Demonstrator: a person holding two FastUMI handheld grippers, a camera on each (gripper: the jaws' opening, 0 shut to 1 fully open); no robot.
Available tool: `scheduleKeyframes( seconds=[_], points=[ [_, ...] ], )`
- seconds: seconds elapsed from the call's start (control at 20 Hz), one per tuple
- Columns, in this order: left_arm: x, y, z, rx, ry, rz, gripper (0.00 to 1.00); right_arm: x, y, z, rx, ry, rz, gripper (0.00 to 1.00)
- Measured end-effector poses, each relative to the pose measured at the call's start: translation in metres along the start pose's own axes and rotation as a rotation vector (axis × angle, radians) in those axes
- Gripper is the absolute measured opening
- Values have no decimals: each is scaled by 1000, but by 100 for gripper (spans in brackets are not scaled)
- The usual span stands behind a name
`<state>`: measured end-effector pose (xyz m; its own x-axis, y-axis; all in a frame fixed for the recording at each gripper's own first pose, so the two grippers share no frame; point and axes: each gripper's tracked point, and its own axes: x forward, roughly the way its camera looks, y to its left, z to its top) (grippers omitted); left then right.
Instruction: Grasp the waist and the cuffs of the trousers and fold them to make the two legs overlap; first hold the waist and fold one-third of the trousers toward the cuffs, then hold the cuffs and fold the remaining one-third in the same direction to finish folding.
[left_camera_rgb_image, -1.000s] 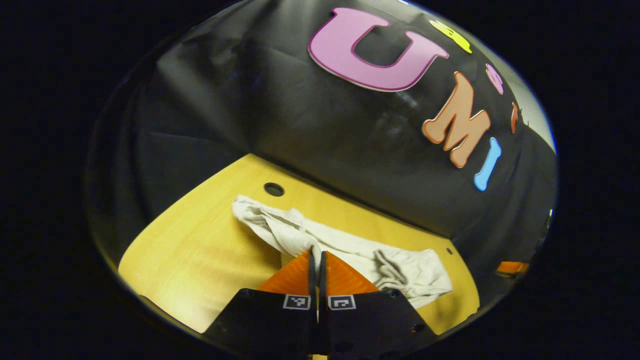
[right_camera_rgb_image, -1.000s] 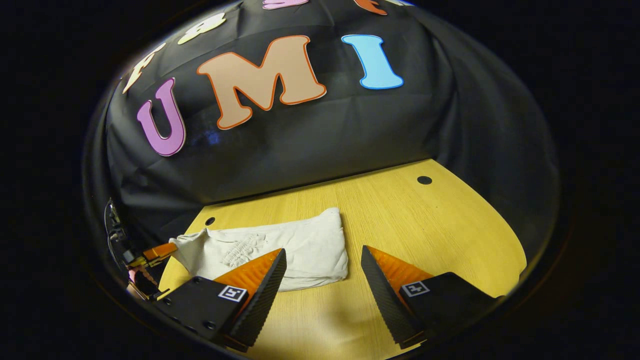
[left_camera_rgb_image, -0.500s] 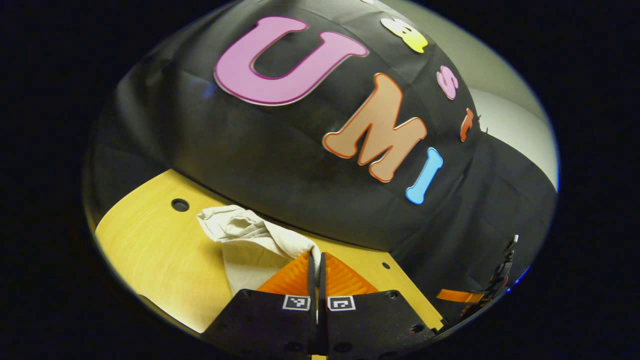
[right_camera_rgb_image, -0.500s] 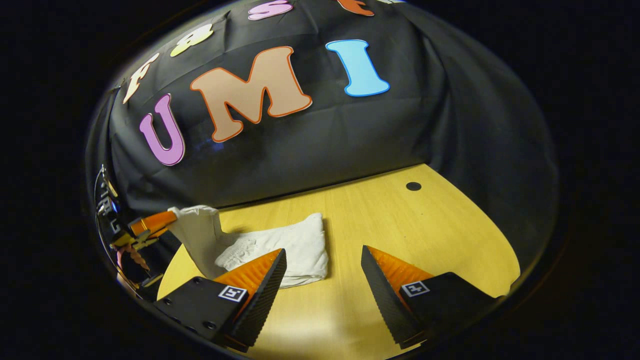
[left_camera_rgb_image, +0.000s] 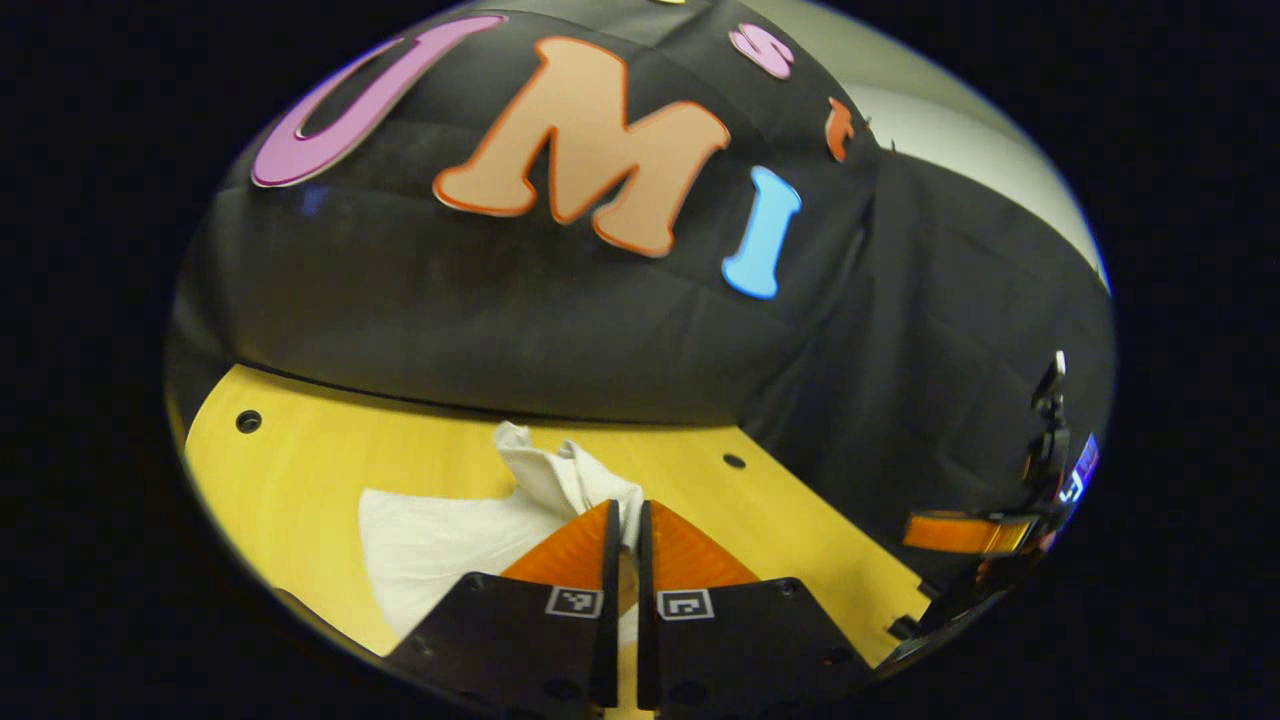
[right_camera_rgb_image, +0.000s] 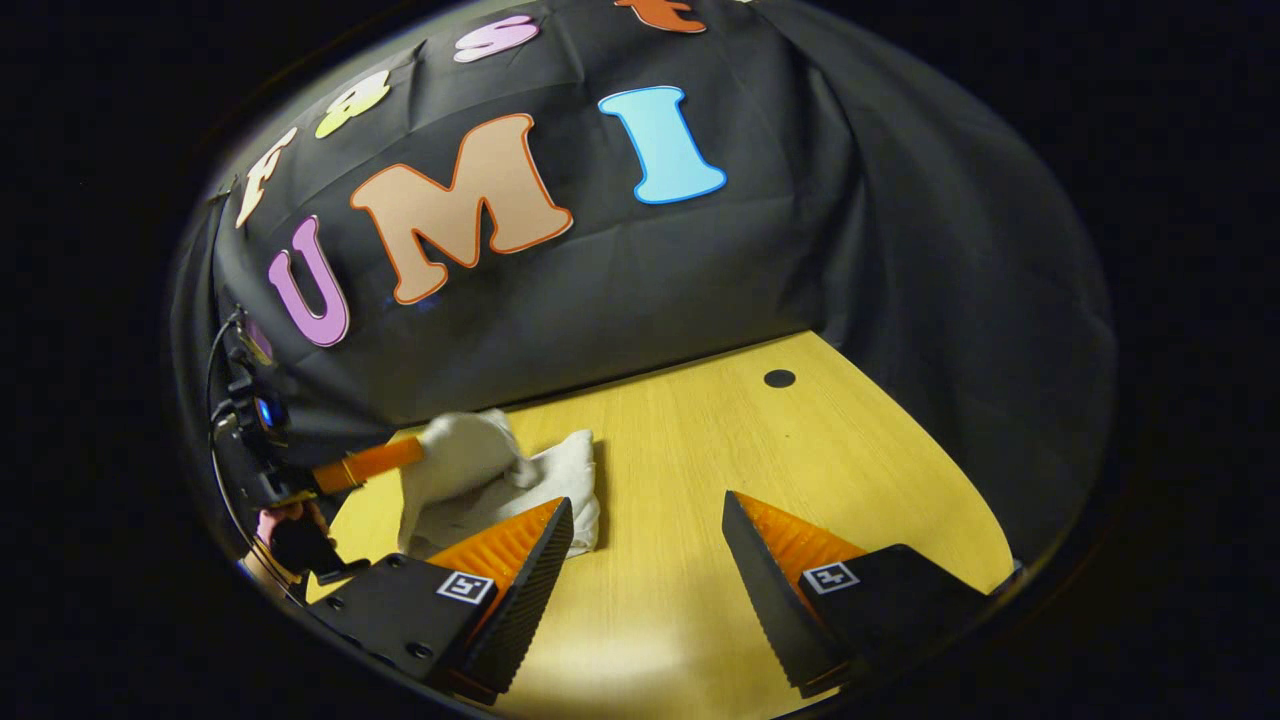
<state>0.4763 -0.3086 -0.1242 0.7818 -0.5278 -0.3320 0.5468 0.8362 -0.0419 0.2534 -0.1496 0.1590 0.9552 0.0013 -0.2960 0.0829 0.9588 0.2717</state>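
Note:
The white trousers (left_camera_rgb_image: 440, 540) lie bunched on the yellow table (left_camera_rgb_image: 300, 470). My left gripper (left_camera_rgb_image: 622, 508) is shut on one end of them, and a fold of cloth sticks up between its tips. In the right gripper view, the left gripper (right_camera_rgb_image: 372, 463) holds that end lifted over the rest of the trousers (right_camera_rgb_image: 560, 475), which lie folded beside the left finger. My right gripper (right_camera_rgb_image: 648, 530) stands open over bare table just right of the trousers, with nothing between its fingers. It also appears in the left gripper view, where the right gripper (left_camera_rgb_image: 962, 532) is at the far right edge.
The table has small round holes (right_camera_rgb_image: 779, 378) (left_camera_rgb_image: 248, 421) (left_camera_rgb_image: 734, 461) near its back edge. Black cloth wall closes off the back and right side. A hand (right_camera_rgb_image: 285, 525) holds the left gripper at the table's left end.
The left gripper has carried the held end of the trousers up and across toward the right gripper, so the cloth is doubled over itself and looks much shorter. The right gripper stayed open.

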Motion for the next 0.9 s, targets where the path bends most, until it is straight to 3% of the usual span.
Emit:
scheduleKeyframes(
  seconds=[0.1, 0.2, 0.25, 0.45, 0.65, 0.9],
  points=[
    [8, -15, -15, 34, 40, 0, 27, 0, -7, 3, -5, 0, 3, 96],
    [9, -30, -20, 50, 36, 11, 70, -2, -10, 3, -5, -1, 14, 96],
    [8, -32, -17, 49, 21, 24, 77, -2, -10, 4, -3, 0, 23, 96],
    [-20, -21, -2, 32, -31, 123, 88, -6, 2, 5, -2, -5, 66, 96],
    [-59, 11, 11, 30, -82, 266, 88, -10, 21, 1, -24, -7, 112, 96],
    [-103, 33, -7, 35, -35, 363, 90, -21, 43, -6, -59, -9, 164, 96]
  ],
)
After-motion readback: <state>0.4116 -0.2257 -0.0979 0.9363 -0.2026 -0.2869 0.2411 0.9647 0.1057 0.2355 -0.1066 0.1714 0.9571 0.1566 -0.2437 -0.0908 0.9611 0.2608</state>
